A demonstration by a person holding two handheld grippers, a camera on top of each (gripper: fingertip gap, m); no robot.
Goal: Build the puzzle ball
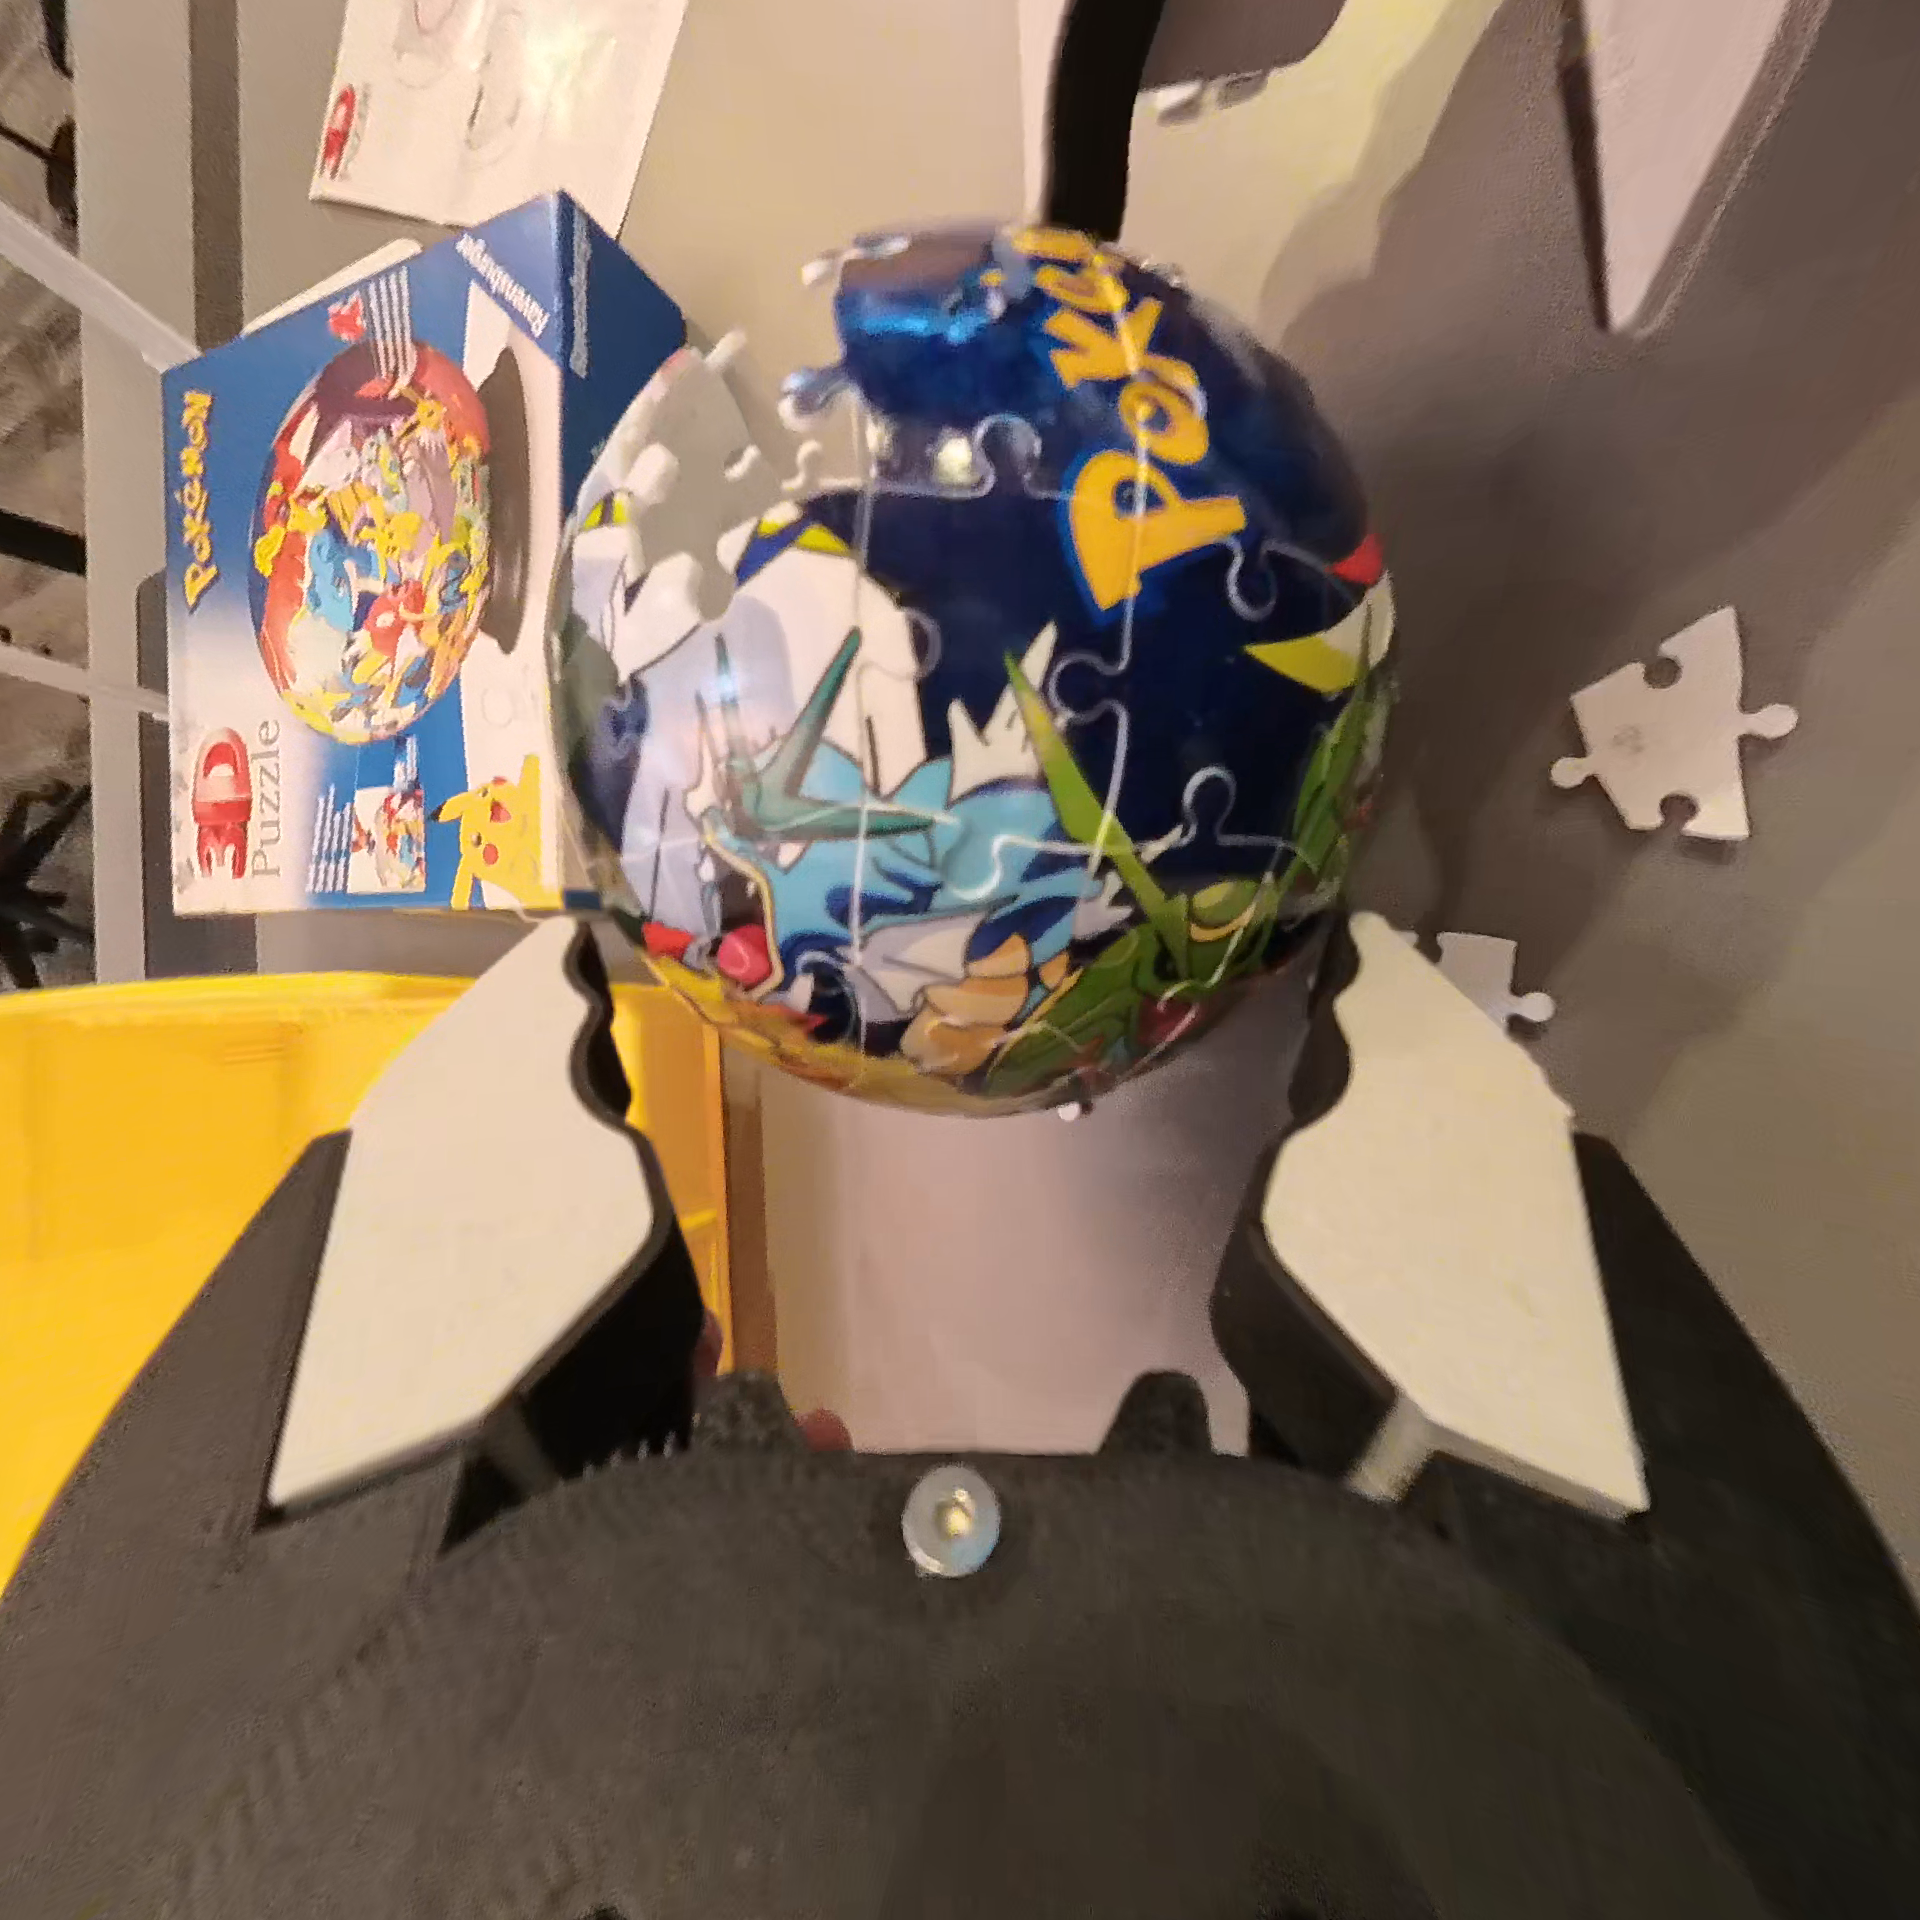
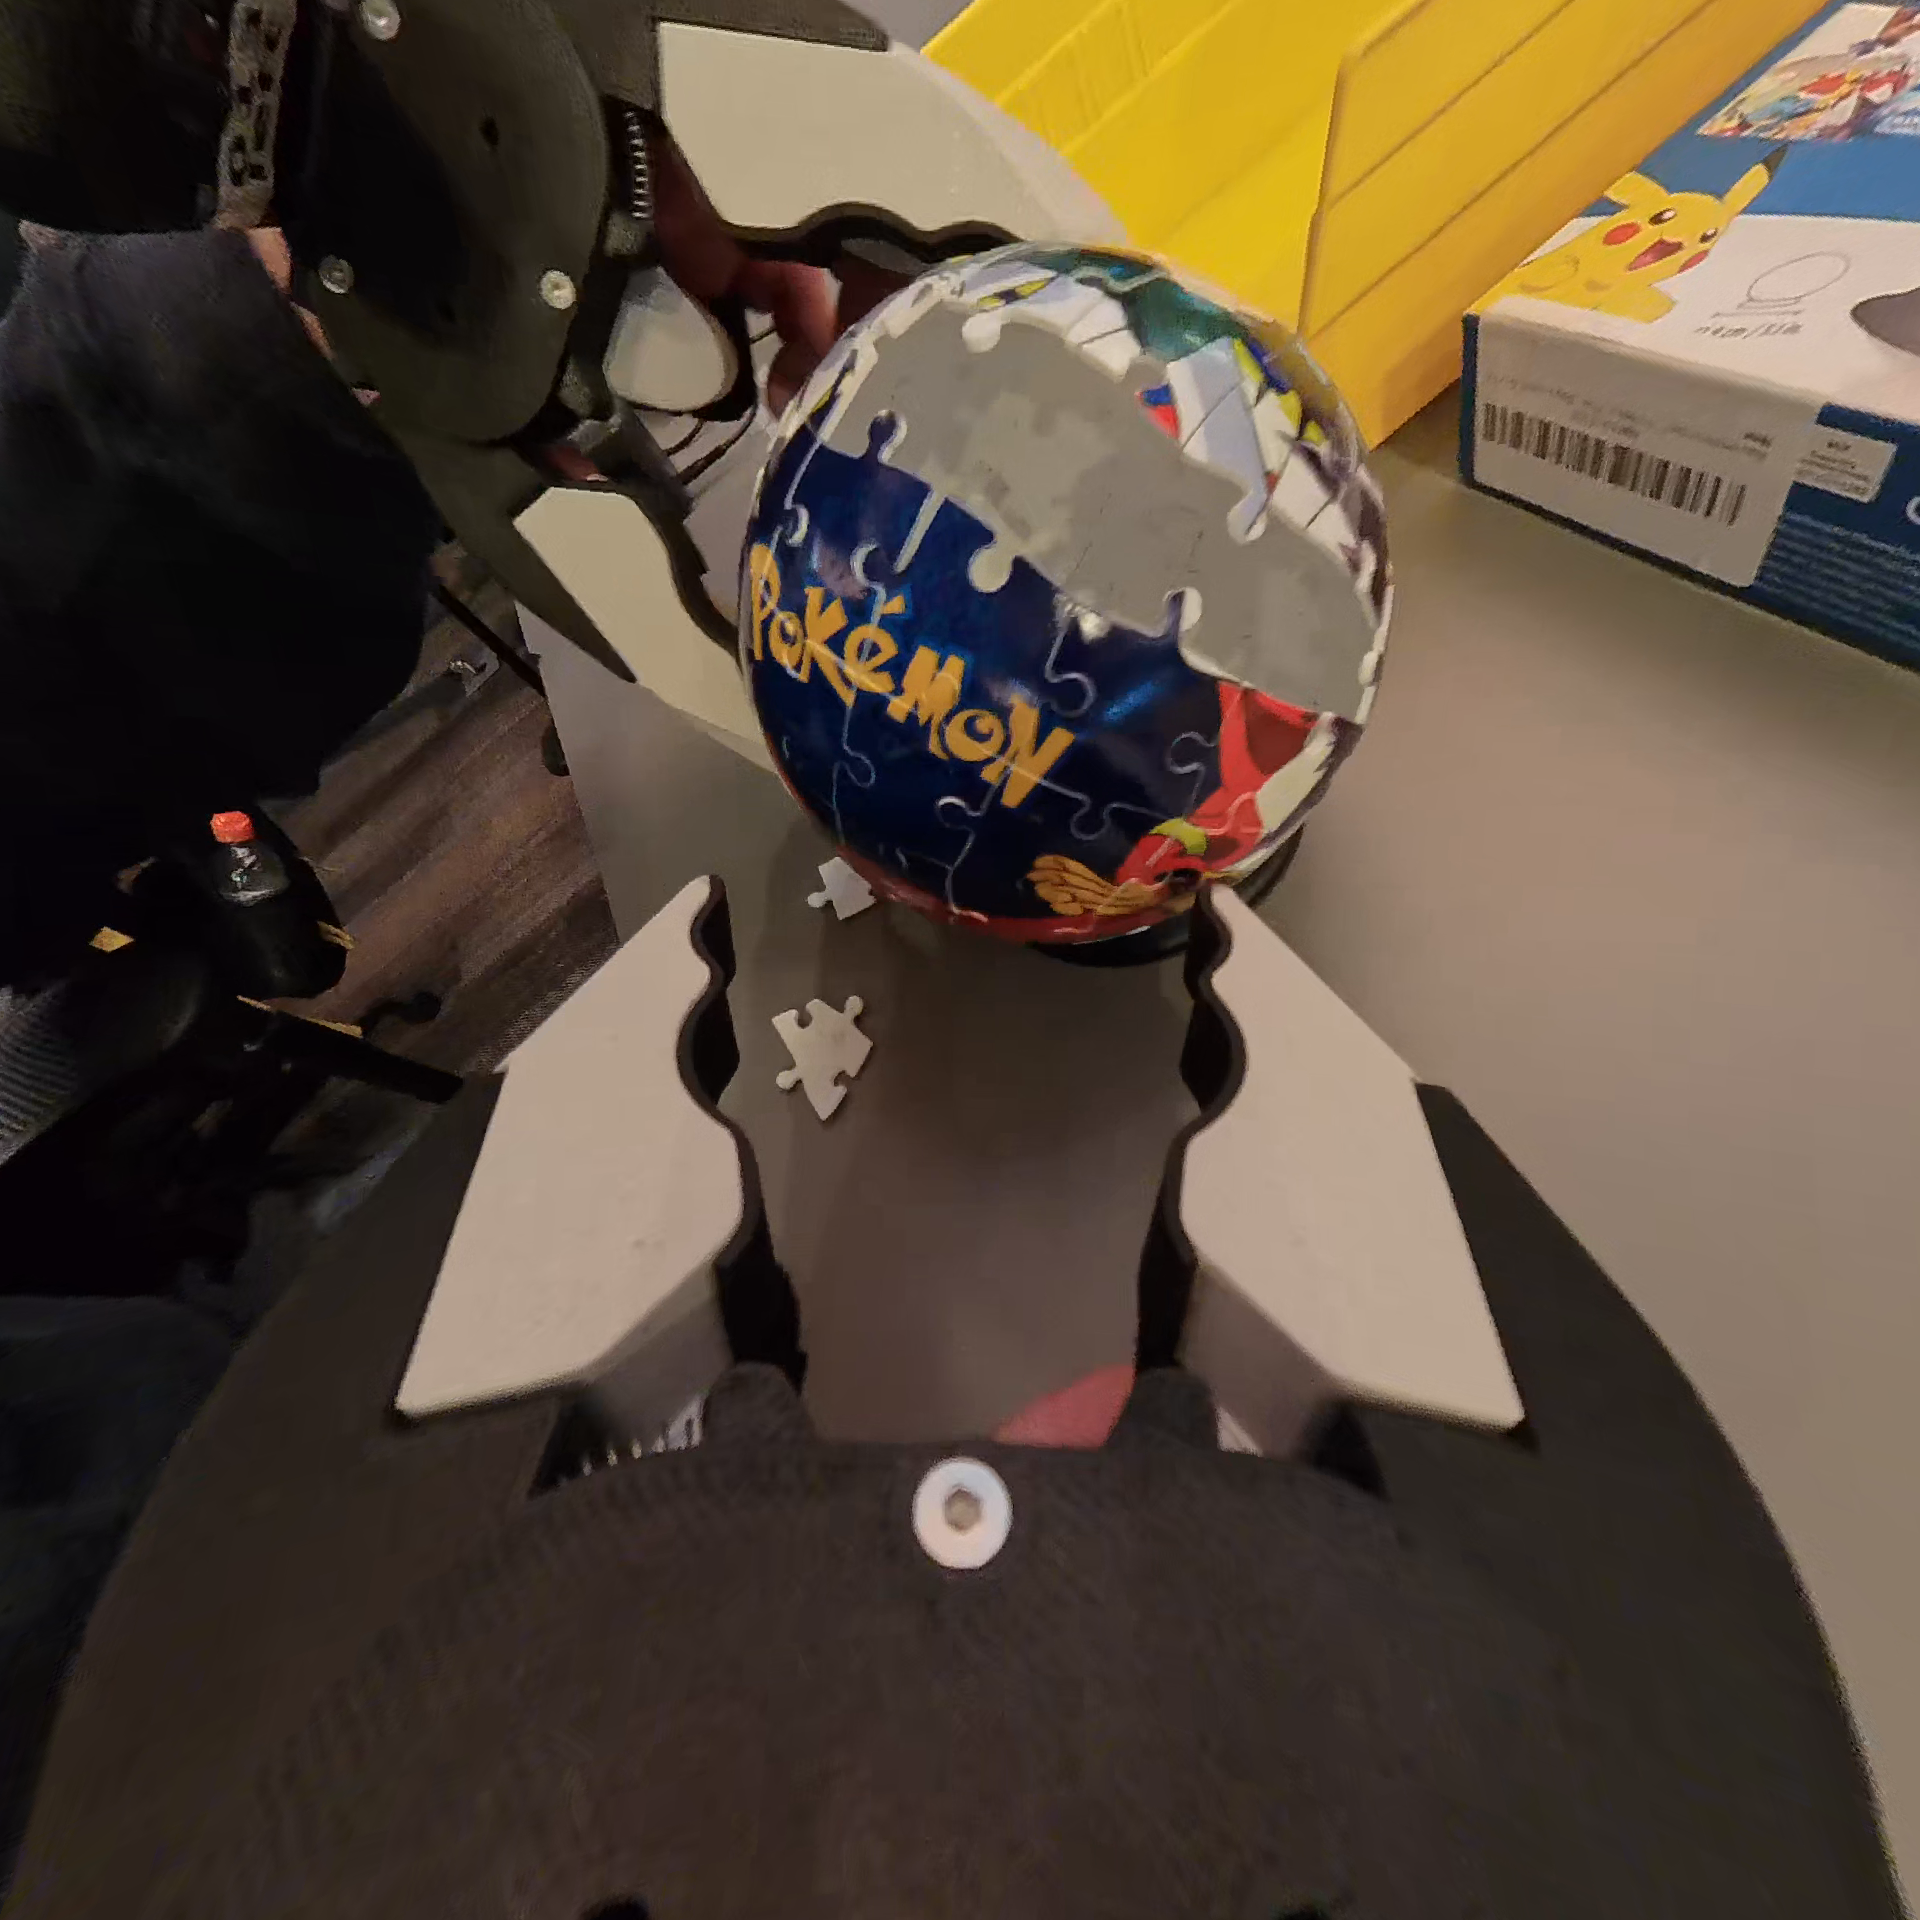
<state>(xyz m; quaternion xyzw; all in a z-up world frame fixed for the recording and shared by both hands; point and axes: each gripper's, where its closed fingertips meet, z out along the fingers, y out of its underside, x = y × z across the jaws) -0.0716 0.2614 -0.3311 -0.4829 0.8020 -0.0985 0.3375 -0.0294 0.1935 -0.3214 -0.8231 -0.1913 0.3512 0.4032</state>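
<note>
The puzzle ball [image 1: 977, 665] is mostly blue with cartoon figures and stands on a black stand [image 2: 1143, 940] on the grey table. A gap of several pieces at its top shows the grey inside [image 2: 1122, 499]. My left gripper [image 1: 966, 940] is open wide, its fingertips [image 1: 561, 977] close against the ball's near side, one on each flank. My right gripper [image 2: 961, 904] is open and empty, its tips just short of the ball's base. Two loose pieces lie white side up between its fingers [image 2: 826, 1055] [image 2: 842, 888]; they also show in the left wrist view [image 1: 1662, 727] [image 1: 1486, 977].
A yellow bin [image 1: 156, 1143] [image 2: 1351, 156] stands beside the ball. The blue puzzle box [image 1: 364, 623] [image 2: 1662, 416] lies next to it, with a white paper sheet [image 1: 468, 104] beyond. The table edge [image 2: 561, 810] drops to the floor on the left, where a small bottle [image 2: 244, 862] stands. The tips of one gripper are about 9 centimeters away from the tips of the other.
</note>
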